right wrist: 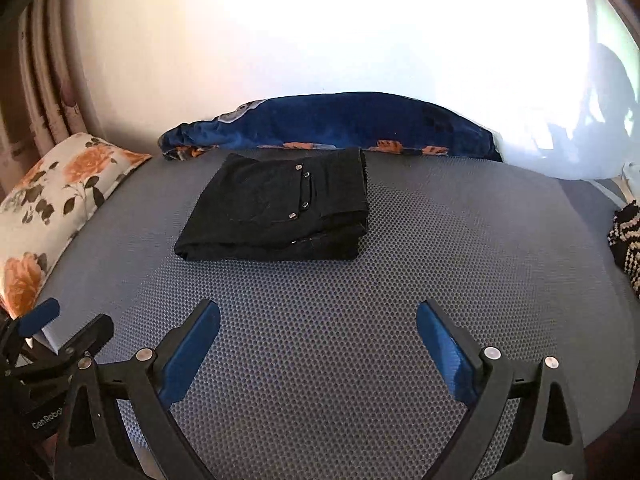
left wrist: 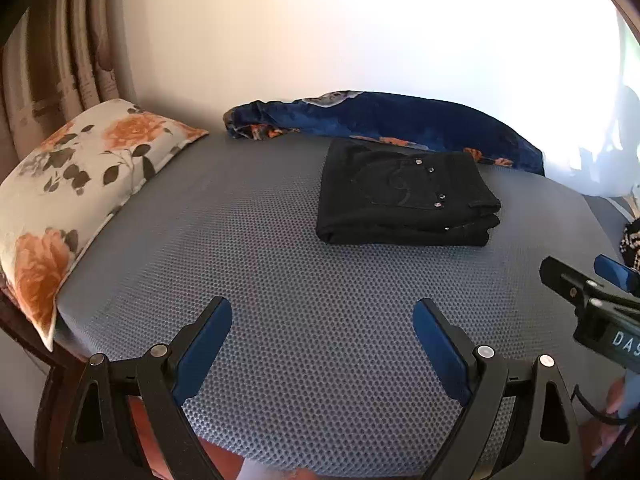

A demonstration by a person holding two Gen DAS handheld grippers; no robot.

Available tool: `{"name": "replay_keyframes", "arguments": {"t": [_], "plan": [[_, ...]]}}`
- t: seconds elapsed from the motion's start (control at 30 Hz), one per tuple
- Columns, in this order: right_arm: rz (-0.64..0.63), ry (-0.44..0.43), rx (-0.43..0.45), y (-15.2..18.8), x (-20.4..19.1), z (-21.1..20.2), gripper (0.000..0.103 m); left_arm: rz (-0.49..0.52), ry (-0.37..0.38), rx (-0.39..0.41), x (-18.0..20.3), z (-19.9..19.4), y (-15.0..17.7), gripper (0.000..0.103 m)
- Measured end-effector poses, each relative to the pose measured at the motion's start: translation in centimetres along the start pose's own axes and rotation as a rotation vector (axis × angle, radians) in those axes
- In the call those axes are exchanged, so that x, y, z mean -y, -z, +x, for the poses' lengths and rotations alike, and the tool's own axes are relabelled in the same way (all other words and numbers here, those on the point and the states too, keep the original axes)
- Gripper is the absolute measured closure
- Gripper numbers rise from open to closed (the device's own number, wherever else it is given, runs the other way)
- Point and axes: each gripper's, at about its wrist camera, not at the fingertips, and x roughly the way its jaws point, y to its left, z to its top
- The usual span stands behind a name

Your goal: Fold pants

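Pants (left wrist: 404,196) folded on mattress (left wrist: 280,280), beyond both open tongs (left wrist: 322,344)

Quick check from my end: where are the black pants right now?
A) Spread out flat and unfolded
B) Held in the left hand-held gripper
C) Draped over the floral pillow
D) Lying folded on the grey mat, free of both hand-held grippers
D: the black pants lie as a compact folded stack on the grey mat, while the left hand-held gripper and right hand-held gripper are both open and empty, short of it.
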Motion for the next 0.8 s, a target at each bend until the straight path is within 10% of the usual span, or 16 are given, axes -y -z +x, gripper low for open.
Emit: {"name": "replay_keyframes", "arguments": {"t": [0.8], "plan": [[-0.040,-0.001,-0.026,1.3,-1.6,0.0,0.005,-0.034,-0.009,-0.009,-0.4,-0.4,0.8,0.011]]}}
